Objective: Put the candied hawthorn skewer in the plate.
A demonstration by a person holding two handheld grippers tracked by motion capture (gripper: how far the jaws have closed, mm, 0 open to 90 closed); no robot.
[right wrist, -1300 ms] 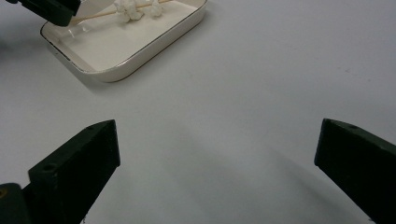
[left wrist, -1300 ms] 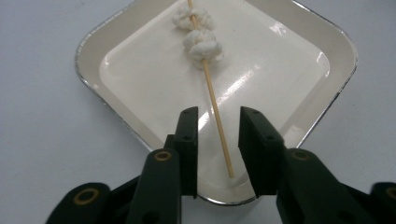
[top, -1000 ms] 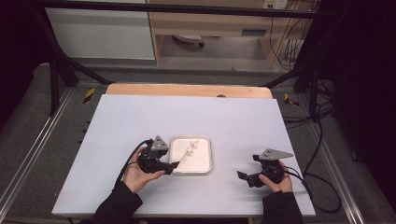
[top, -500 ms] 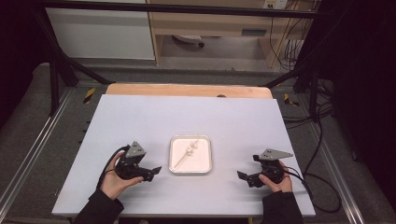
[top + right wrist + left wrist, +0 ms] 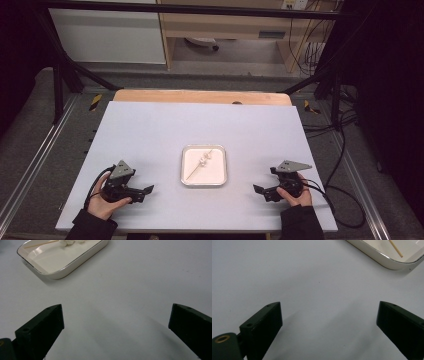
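A small white tray (image 5: 216, 174) with a metal rim sits in the middle of the pale table. In it lies a thin wooden skewer (image 5: 195, 172) with white lumps (image 5: 205, 159) threaded near its far end. My left gripper (image 5: 144, 194) rests low at the tray's left, open and empty. In the left gripper view its jaws (image 5: 329, 312) stand wide apart over bare table, with the tray's corner (image 5: 387, 261) and the skewer's tip (image 5: 396, 249) at the top right. My right gripper (image 5: 261, 192) is open at the tray's right, and its view (image 5: 116, 315) shows the tray (image 5: 75, 263) ahead.
The pale table top (image 5: 150, 135) ends in a wooden strip (image 5: 200, 96) at its far edge. Metal rails (image 5: 35, 165) run along both sides, and cables (image 5: 345, 150) trail off to the right. A shelf unit (image 5: 225, 30) stands beyond the table.
My left gripper has drawn back from the tray's left edge, moving left and toward the person. The right gripper and the tray have stayed put.
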